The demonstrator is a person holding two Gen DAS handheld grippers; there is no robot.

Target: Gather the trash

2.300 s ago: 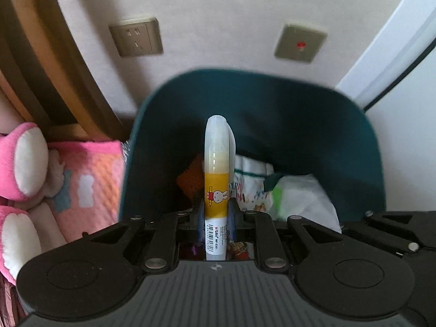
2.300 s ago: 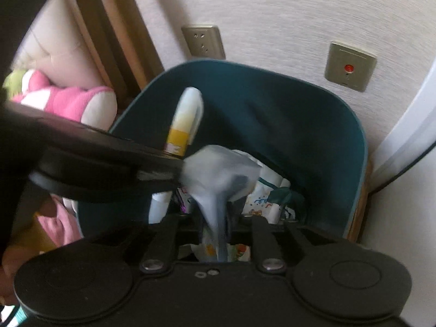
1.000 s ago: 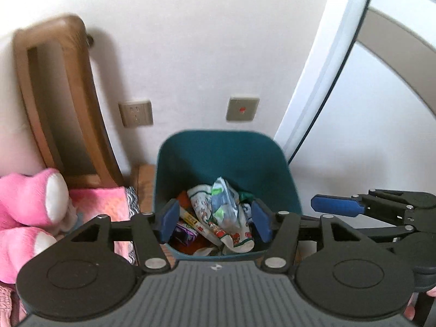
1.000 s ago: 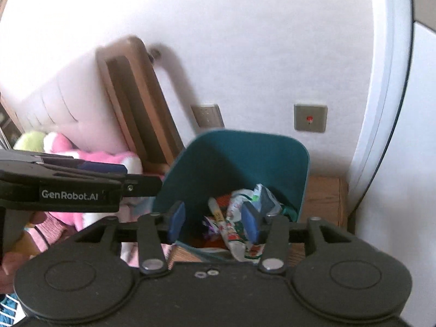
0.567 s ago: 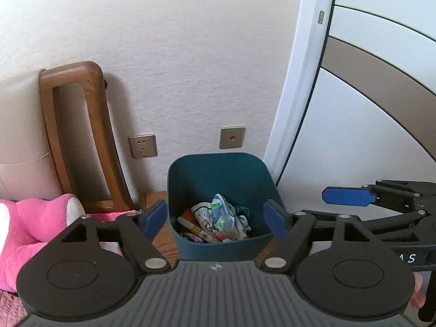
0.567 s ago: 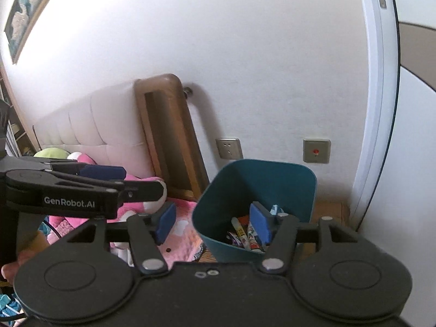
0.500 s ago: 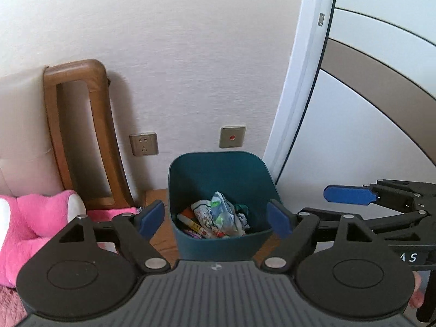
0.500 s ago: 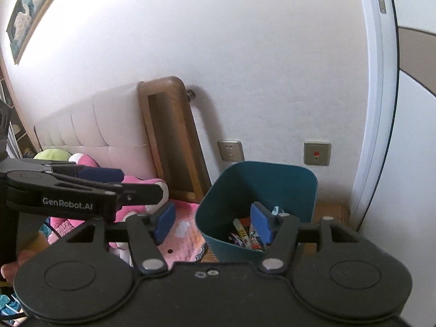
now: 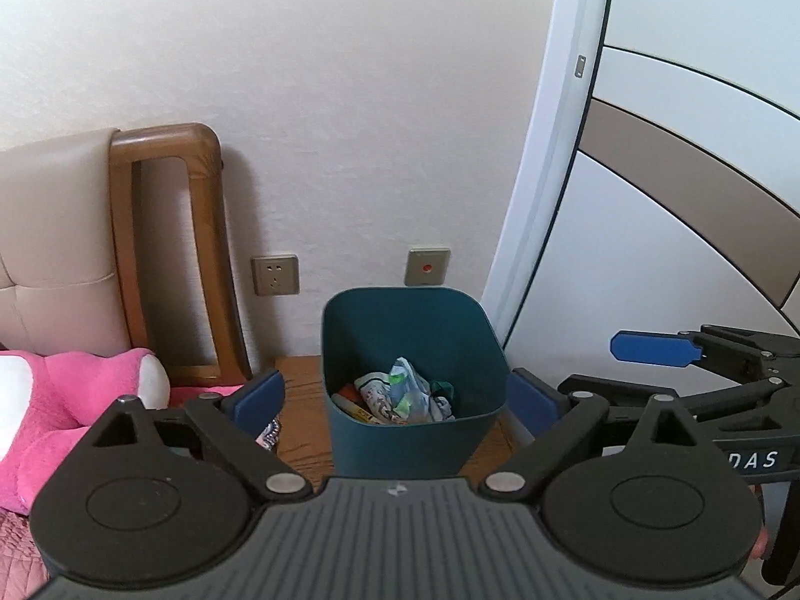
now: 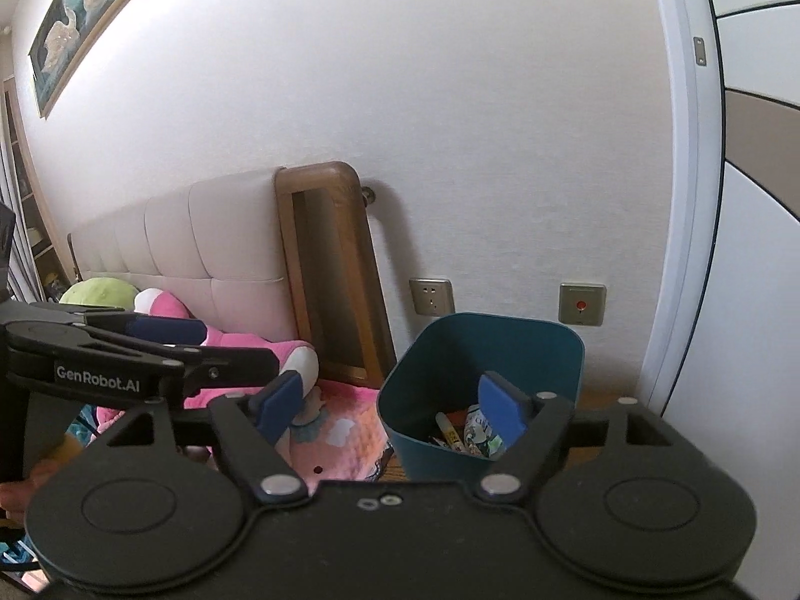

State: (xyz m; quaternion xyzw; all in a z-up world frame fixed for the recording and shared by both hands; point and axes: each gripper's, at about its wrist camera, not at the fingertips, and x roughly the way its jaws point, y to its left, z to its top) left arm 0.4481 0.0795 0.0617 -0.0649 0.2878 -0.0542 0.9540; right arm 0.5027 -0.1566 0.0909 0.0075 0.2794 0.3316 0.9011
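A dark teal bin (image 9: pixel 410 330) stands on a wooden surface by the wall; it also shows in the right wrist view (image 10: pixel 495 350). Inside lie crumpled wrappers (image 9: pixel 405 395) and a yellow glue stick (image 9: pixel 356 411). My left gripper (image 9: pixel 397 400) is open and empty, held back from and above the bin. My right gripper (image 10: pixel 392 407) is open and empty, also back from the bin. The right gripper shows at the right edge of the left wrist view (image 9: pixel 700 365); the left gripper shows at the left of the right wrist view (image 10: pixel 150 345).
A wooden headboard frame (image 9: pixel 170 250) and padded headboard (image 10: pixel 200 240) stand left of the bin. A pink plush toy (image 9: pixel 75 395) and pink blanket (image 10: pixel 340 440) lie on the bed. A white door frame (image 9: pixel 550 190) rises at the right. Wall sockets (image 9: pixel 275 275) sit behind the bin.
Both grippers let go of the glue stick and the crumpled wrapper over the bin, opened, and drew back and up. The bin now looks smaller and farther.
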